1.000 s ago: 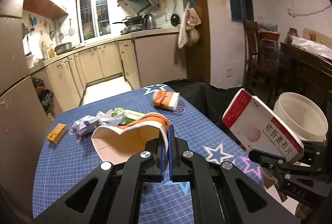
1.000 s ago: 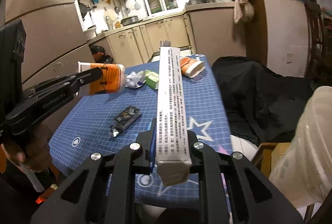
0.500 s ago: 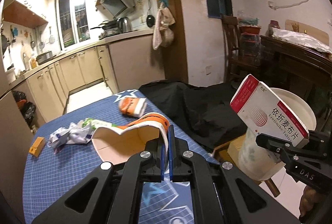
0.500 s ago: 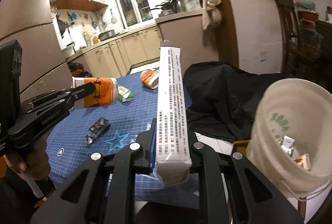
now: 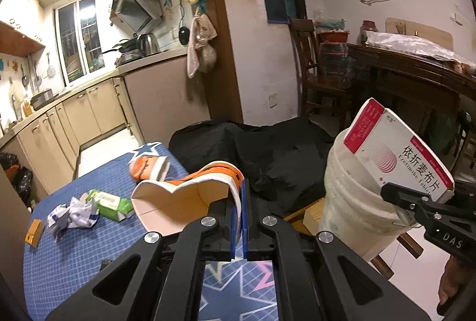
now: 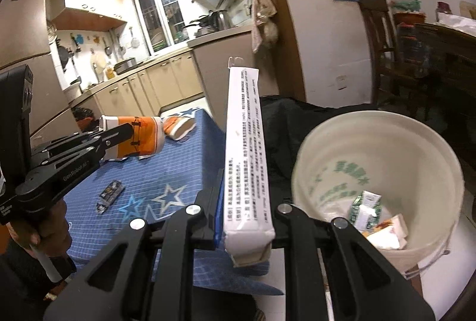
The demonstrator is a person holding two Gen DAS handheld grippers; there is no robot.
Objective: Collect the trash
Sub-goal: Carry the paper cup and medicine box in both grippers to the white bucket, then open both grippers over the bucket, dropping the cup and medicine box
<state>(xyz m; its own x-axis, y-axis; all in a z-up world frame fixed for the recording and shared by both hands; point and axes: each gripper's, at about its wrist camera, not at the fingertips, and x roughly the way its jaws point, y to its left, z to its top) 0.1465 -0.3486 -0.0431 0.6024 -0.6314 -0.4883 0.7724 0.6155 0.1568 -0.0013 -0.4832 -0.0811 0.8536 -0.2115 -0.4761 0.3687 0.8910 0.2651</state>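
Presently, two pieces of trash are in hand. Item one: a white medicine box with a red end, clamped edge-on between the jaws of the right gripper, held just beside the rim of a white bucket and not yet over its mouth. Item two: a crushed orange-and-white paper cup, its wall pinched between the jaws of the left gripper, which are pressed nearly together on it, above the blue star-patterned desk. The bucket stands off the desk's edge, low, beside a black cloth draped over something; inside it lie a green-and-white wrapper and some pale packaging. Left on the desk: a second crushed orange cup, a green box, a crumpled wad of paper, a small orange block near the far edge, and a small dark packet. Step in hand, by judgement: carrying both items to the bucket, the box leading. The next move calls for shifting the box over the opening, clear of the rim, then parting the jaws; the cup would follow the same way. Kitchen cabinets stand behind.
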